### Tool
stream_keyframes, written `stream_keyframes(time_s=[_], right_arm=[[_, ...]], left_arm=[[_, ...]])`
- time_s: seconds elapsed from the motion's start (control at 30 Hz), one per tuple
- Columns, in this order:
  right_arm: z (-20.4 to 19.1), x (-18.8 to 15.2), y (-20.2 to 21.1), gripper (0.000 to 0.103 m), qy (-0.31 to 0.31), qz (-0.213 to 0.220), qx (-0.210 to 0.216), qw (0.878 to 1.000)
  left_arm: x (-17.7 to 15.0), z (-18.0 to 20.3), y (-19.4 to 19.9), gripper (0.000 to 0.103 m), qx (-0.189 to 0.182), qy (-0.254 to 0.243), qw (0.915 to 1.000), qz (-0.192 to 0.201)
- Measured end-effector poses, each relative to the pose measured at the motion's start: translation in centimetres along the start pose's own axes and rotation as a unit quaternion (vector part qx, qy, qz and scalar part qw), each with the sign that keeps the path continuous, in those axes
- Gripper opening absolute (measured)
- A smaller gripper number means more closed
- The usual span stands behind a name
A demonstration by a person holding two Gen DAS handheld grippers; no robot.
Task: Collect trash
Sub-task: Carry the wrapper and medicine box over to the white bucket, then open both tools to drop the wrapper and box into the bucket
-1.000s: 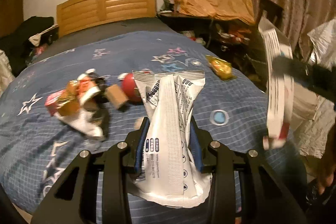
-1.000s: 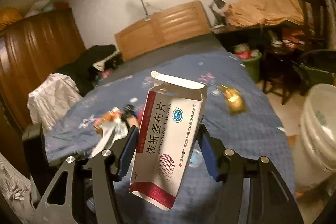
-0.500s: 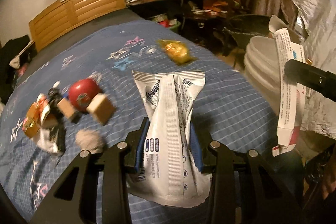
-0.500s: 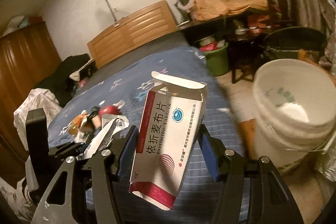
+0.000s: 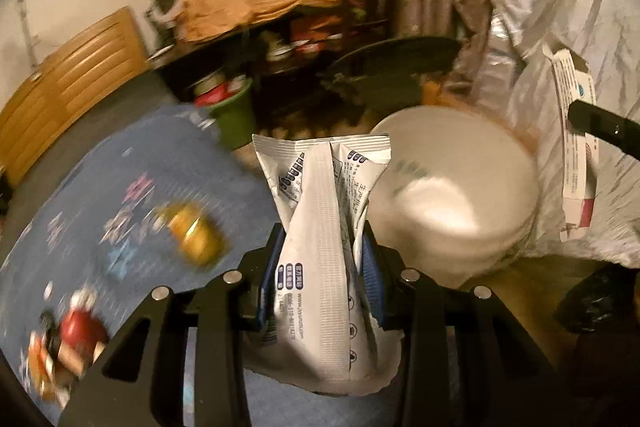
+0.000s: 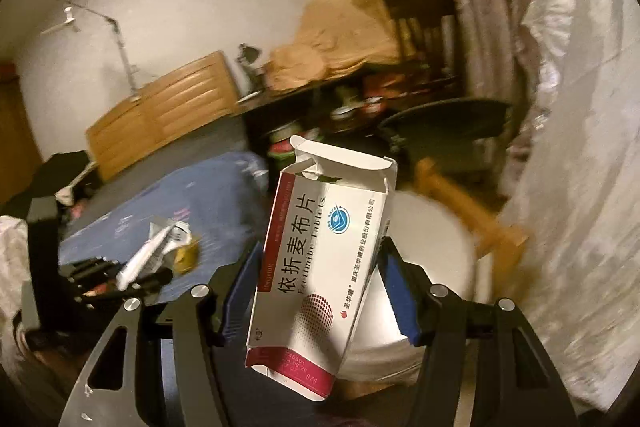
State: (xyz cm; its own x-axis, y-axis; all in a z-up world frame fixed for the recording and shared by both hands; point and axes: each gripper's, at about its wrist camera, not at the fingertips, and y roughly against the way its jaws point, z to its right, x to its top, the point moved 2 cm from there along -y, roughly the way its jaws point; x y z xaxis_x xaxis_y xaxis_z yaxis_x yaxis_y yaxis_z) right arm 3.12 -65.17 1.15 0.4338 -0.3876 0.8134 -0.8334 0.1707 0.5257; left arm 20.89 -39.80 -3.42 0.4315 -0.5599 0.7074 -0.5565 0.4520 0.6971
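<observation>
Both loads hang beside the white bucket [image 5: 452, 187], the left gripper [image 5: 322, 259] clamped on one wrapper [image 5: 320, 227] and the right gripper [image 6: 320, 287] pinching one box [image 6: 320, 267], so centre each over the rim before letting go, with several scraps on the bed [image 5: 100, 187].

The left gripper [image 5: 320, 267] points forward and downward, its blue-padded jaws drawn close and pinching a white foil wrapper [image 5: 324, 227] that stands upright between them. The right gripper [image 6: 320, 291] also tilts downward, jaws set wider and clamped on the sides of an opened tablet box [image 6: 316, 279] leaning toward 1 o'clock. In the right wrist view the left gripper sits at 9 o'clock; in the left wrist view a right finger enters at 3 o'clock.
</observation>
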Motion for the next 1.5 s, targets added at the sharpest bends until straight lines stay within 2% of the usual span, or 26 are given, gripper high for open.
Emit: stream_keyframes(time_s=[0.13, 0.23, 0.43, 0.57, 0.6, 0.63, 0.7, 0.77, 0.87, 0.93, 0.97, 1.0, 1.03, 1.07, 1.1, 1.17, 1.2, 1.33, 1.47, 1.5], right_arm=[[4.4, 3.2, -1.0, 0.061, 0.009, -0.009, -0.029, 0.999], [6.5, 4.6, -2.8, 0.061, 0.004, -0.022, -0.036, 0.999], [8.2, 5.7, -7.6, 0.061, -0.004, -0.060, -0.039, 0.997], [8.2, 4.6, -9.4, 0.061, -0.010, -0.074, -0.037, 0.997], [8.2, 4.5, -10.0, 0.061, -0.012, -0.077, -0.036, 0.996], [8.2, 4.4, -10.6, 0.062, -0.013, -0.079, -0.033, 0.996], [7.8, 4.2, -11.7, 0.068, -0.010, -0.085, -0.030, 0.996], [7.6, 4.0, -12.5, 0.075, -0.004, -0.089, -0.055, 0.995], [7.7, 4.1, -12.7, 0.076, -0.010, -0.077, -0.059, 0.995], [8.0, 4.2, -12.2, 0.081, -0.017, -0.056, -0.068, 0.996], [8.1, 4.2, -11.8, 0.089, -0.017, -0.035, -0.092, 0.995], [8.3, 4.1, -11.3, 0.096, -0.012, -0.007, -0.133, 0.991], [8.4, 3.7, -10.9, 0.098, -0.008, 0.017, -0.172, 0.985], [8.8, 3.0, -10.3, 0.098, -0.001, 0.069, -0.259, 0.963], [9.1, 2.4, -10.1, 0.098, 0.000, 0.096, -0.311, 0.946], [9.9, 0.9, -10.4, 0.098, -0.007, 0.128, -0.387, 0.913], [10.6, -0.1, -11.0, 0.098, -0.025, 0.127, -0.416, 0.900], [12.2, -3.3, -13.3, 0.098, -0.116, 0.118, -0.446, 0.879], [12.8, -4.5, -14.1, 0.098, -0.210, 0.134, -0.433, 0.866], [12.5, -4.5, -14.2, 0.098, -0.214, 0.138, -0.445, 0.859]], left_arm=[[3.8, 2.8, -2.8, 0.035, -0.043, -0.016, 0.9989, -0.003], [6.3, 5.5, -5.3, 0.035, -0.072, -0.029, 0.9970, -0.004], [8.2, 8.8, -9.3, 0.036, -0.093, -0.047, 0.9943, -0.023], [8.5, 9.6, -10.8, 0.038, -0.100, -0.050, 0.9932, -0.033], [8.5, 9.7, -11.3, 0.040, -0.106, -0.048, 0.9924, -0.039], [8.4, 9.5, -11.6, 0.053, -0.110, -0.047, 0.9918, -0.045], [8.4, 9.3, -12.3, 0.075, -0.093, -0.043, 0.9934, -0.051], [8.4, 8.8, -12.5, 0.075, -0.094, -0.039, 0.9935, -0.051], [8.3, 7.6, -12.4, 0.075, -0.086, -0.028, 0.9947, -0.049], [8.0, 6.4, -11.8, 0.075, -0.077, -0.014, 0.9960, -0.044], [7.8, 5.6, -11.3, 0.076, -0.072, -0.001, 0.9966, -0.039], [7.5, 4.9, -10.8, 0.076, -0.068, 0.011, 0.9970, -0.034], [6.8, 3.9, -10.0, 0.077, -0.062, 0.025, 0.9974, -0.028], [6.0, 3.0, -9.3, 0.078, -0.055, 0.036, 0.9976, -0.023], [4.7, 2.1, -8.2, 0.080, -0.048, 0.048, 0.9975, -0.019], [2.6, 0.8, -6.8, 0.081, -0.041, 0.061, 0.9971, -0.020], [1.4, 0.3, -6.1, 0.082, -0.037, 0.066, 0.9969, -0.023], [-4.3, -2.8, -3.2, 0.082, -0.021, 0.095, 0.9944, -0.042], [-7.9, -5.7, -0.9, 0.082, -0.012, 0.140, 0.9886, -0.055], [-8.5, -6.2, -0.6, 0.082, -0.009, 0.147, 0.9875, -0.056]])
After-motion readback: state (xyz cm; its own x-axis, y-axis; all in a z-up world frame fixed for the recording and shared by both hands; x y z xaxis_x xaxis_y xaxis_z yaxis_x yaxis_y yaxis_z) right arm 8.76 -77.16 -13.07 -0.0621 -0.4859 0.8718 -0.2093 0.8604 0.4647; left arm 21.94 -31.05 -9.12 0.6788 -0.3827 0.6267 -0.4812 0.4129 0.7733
